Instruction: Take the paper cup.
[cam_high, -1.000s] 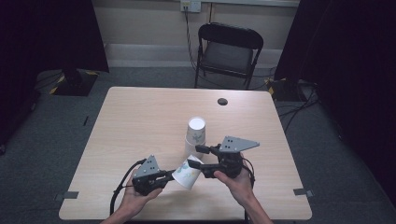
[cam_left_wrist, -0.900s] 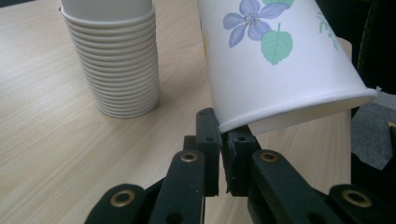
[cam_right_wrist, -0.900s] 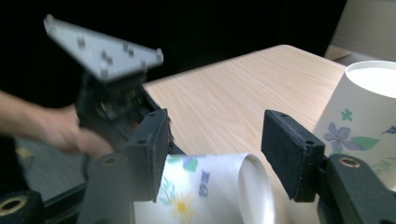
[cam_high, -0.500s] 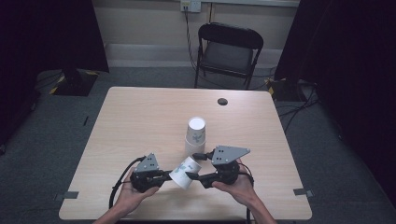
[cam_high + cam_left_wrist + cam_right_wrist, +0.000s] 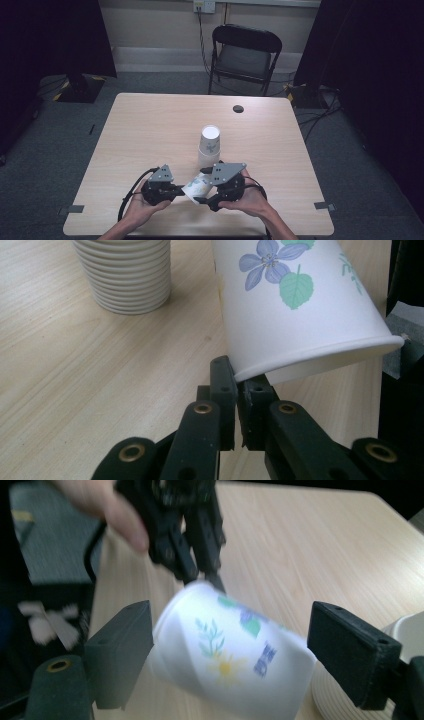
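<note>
A: What is the cup made of?

B: Thin white paper. The flowered cup (image 5: 300,305) is a smooth tapered cone with a rolled rim, printed with blue-violet blossoms, green leaves and a yellow daisy. It lies tilted on its side above the table (image 5: 150,130), a pale wood-grain laminate top with rounded corners.

A: And who has hold of it?

B: The left gripper (image 5: 235,390), matte black with brass-coloured pivot pins, pinches the rim, its jaws closed almost together on the paper edge. The right gripper (image 5: 230,655) stands wide around the cup's body: its blocky dark pads (image 5: 122,645) sit either side, the left pad about touching the wall, the other clear of it.

A: What else is near?

B: A stack of cups (image 5: 209,145), upside down, its nested rims making a ribbed column, stands just beyond the grippers. A small dark round disc (image 5: 238,108) lies near the far edge.

A: What differs from a second ago?

B: The right gripper's jaws have just been opening, with the cup between them. Both hands sit a little nearer the front edge, and the cup hangs lower between them.
</note>
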Demonstrator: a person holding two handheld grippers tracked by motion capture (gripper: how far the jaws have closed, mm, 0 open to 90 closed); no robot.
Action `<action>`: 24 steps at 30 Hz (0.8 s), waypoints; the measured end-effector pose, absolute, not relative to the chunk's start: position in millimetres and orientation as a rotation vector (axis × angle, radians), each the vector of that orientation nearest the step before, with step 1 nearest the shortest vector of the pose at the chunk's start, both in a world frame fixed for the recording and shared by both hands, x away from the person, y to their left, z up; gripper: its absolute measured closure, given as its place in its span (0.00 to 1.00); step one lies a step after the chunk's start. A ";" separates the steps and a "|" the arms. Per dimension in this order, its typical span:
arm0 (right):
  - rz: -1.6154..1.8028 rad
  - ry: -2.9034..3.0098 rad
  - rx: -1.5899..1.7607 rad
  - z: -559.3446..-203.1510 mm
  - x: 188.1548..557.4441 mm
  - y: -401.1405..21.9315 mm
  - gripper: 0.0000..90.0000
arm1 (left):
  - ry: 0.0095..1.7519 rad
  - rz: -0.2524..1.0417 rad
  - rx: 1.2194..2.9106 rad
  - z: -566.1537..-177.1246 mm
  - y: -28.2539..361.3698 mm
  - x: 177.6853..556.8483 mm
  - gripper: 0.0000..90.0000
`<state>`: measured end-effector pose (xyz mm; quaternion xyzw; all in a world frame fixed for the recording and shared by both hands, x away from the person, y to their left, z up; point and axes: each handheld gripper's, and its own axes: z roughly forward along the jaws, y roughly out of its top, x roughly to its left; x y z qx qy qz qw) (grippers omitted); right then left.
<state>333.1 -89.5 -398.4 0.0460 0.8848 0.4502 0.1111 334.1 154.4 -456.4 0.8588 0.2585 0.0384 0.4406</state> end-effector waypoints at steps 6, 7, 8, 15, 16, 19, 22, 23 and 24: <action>1.179 2.598 0.054 -406.1 329.0 -81.8 0.18 | 0.657 0.084 2.114 -455.9 155.3 334.9 0.97; 1.175 2.593 0.043 -406.5 328.9 -81.5 0.18 | 0.654 0.081 2.114 -455.6 155.7 335.4 0.97; 1.162 2.597 0.037 -407.1 328.8 -81.2 0.18 | 0.654 0.075 2.113 -455.6 156.2 335.6 0.97; 1.090 2.615 -0.003 -413.1 327.6 -82.0 0.17 | 0.663 0.044 2.068 -454.8 159.0 337.2 0.98; 1.073 2.617 -0.012 -414.1 327.3 -81.7 0.17 | 0.671 0.034 2.052 -454.4 159.1 337.1 0.98; 1.032 2.618 -0.030 -416.9 326.8 -80.2 0.16 | 0.677 0.036 2.054 -454.6 159.6 337.6 0.98; 1.021 2.603 -0.032 -418.0 325.8 -78.6 0.16 | 0.692 0.027 2.042 -453.8 161.4 339.2 0.98; 1.018 2.600 -0.035 -418.4 325.5 -78.2 0.16 | 0.696 0.025 2.040 -454.2 161.6 339.4 0.98; 1.013 2.601 -0.031 -418.8 325.0 -77.7 0.16 | 0.695 0.027 2.042 -454.3 161.8 339.6 0.98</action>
